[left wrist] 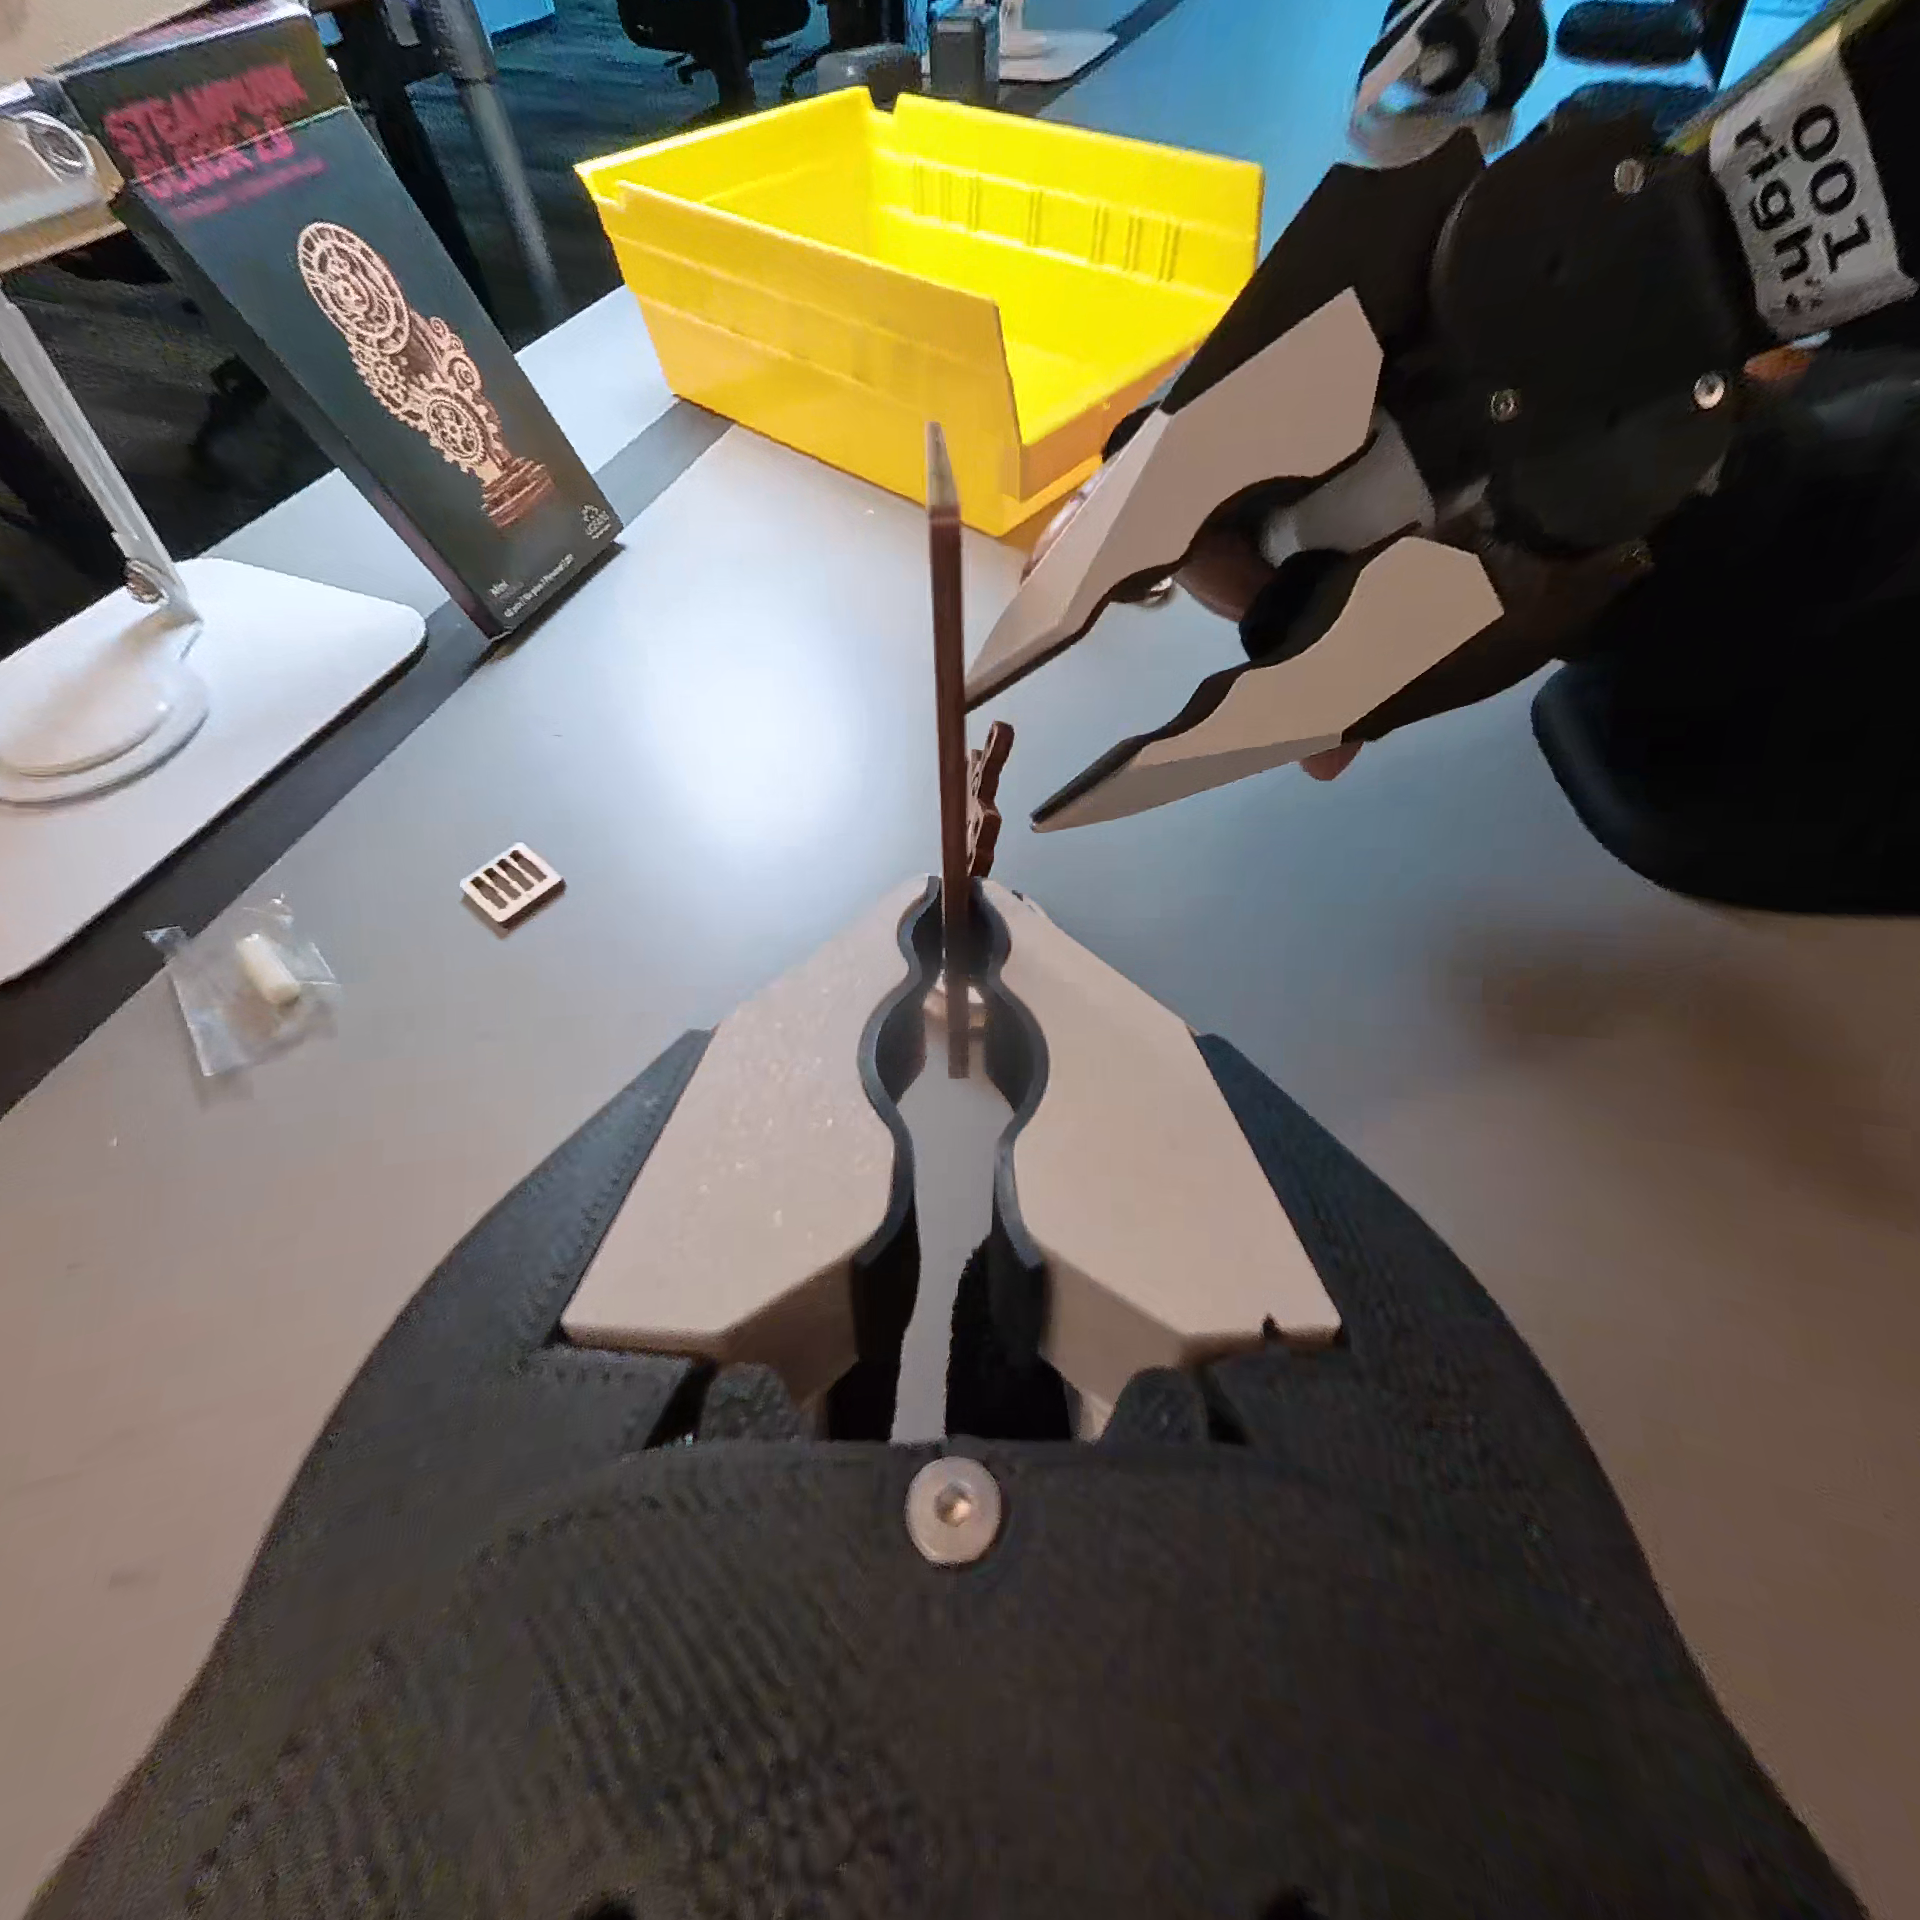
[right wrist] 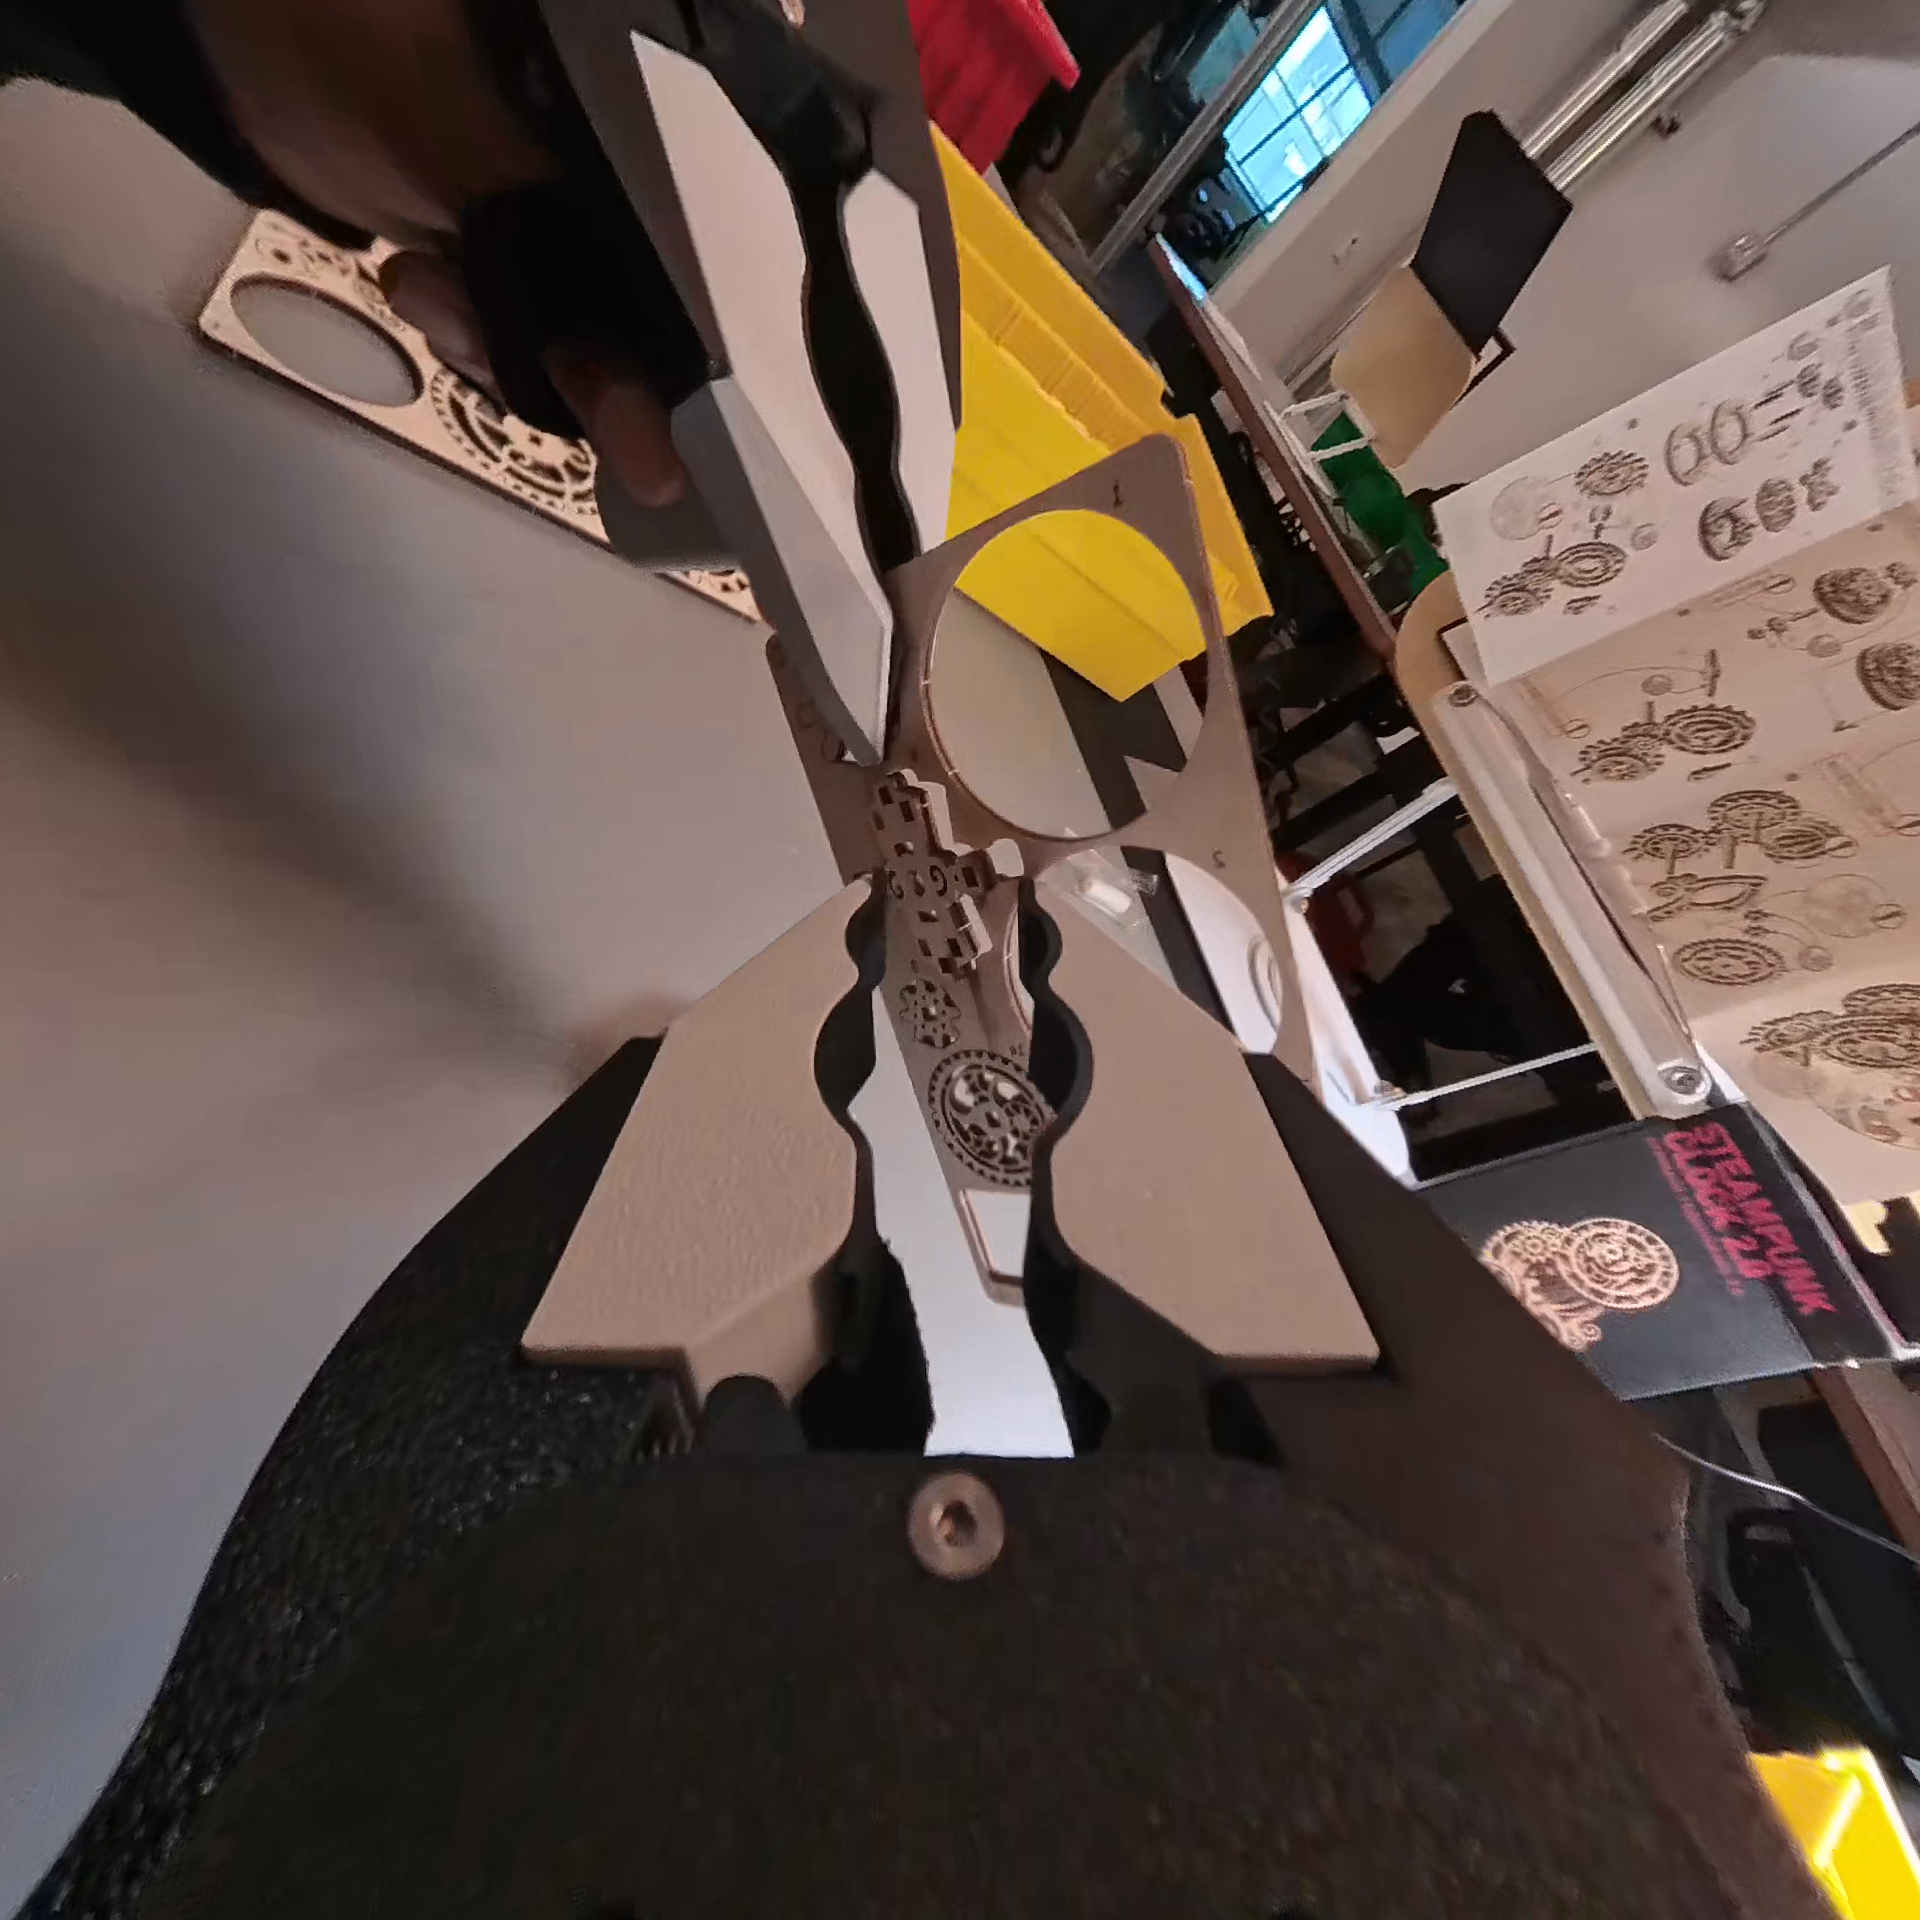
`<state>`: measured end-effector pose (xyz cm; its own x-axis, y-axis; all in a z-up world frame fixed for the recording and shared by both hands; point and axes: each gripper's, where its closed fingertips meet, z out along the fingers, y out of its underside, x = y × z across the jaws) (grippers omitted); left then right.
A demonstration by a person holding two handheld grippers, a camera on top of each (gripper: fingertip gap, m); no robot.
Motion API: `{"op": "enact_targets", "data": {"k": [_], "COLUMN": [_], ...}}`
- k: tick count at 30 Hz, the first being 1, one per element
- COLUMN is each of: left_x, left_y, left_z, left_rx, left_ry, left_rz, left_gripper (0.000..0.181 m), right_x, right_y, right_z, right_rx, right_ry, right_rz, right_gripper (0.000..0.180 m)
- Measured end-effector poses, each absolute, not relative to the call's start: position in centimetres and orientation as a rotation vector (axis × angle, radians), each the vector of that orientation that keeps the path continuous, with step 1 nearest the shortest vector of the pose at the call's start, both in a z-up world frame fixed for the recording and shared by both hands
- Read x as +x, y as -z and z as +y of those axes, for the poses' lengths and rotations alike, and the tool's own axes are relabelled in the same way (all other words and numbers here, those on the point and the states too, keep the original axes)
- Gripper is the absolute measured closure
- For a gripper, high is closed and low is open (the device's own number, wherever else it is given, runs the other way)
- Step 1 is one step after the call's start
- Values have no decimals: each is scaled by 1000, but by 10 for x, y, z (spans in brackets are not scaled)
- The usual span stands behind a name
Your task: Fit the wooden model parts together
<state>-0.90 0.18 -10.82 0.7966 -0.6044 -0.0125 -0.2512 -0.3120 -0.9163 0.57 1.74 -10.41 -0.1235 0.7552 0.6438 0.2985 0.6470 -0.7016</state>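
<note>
My left gripper (left wrist: 961, 906) is shut on a thin wooden parts sheet (left wrist: 948, 665) and holds it upright, edge-on to its camera. In the right wrist view the sheet (right wrist: 1205, 582) shows a large round hole and engraved gears. A small cross-shaped wooden part (right wrist: 928, 888) sticks partly out of the sheet; it also shows in the left wrist view (left wrist: 989, 790). My right gripper (right wrist: 945, 899) is open, with its fingertips on either side of that part and the sheet. It comes in from the upper right in the left wrist view (left wrist: 1003, 761). The left gripper (right wrist: 881, 743) reaches in from above in the right wrist view.
A yellow bin (left wrist: 935, 260) stands behind, a dark kit box (left wrist: 343, 312) and a white stand base (left wrist: 208, 675) at the left. A small slotted wooden piece (left wrist: 511, 881) and a plastic bag (left wrist: 249, 977) lie on the grey table. Another parts sheet (right wrist: 416, 395) lies flat; an instruction page (right wrist: 1714, 727) stands at the right. Left and right tips are no more than a few centimetres apart.
</note>
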Motion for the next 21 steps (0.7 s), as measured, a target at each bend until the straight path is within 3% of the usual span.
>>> {"op": "enact_targets", "data": {"k": [3, 21], "left_x": [-9, 3], "left_y": [108, 112], "left_z": [2, -6], "left_rx": [-1900, -1853], "left_ry": [460, 414], "left_rz": [622, 792], "left_gripper": [180, 180], "right_x": [8, 15], "right_y": [103, 118], "right_z": [15, 2], "right_rx": [-820, -948], "right_ry": [-490, -770], "right_rz": [-1703, -1818], "right_gripper": [165, 173]}}
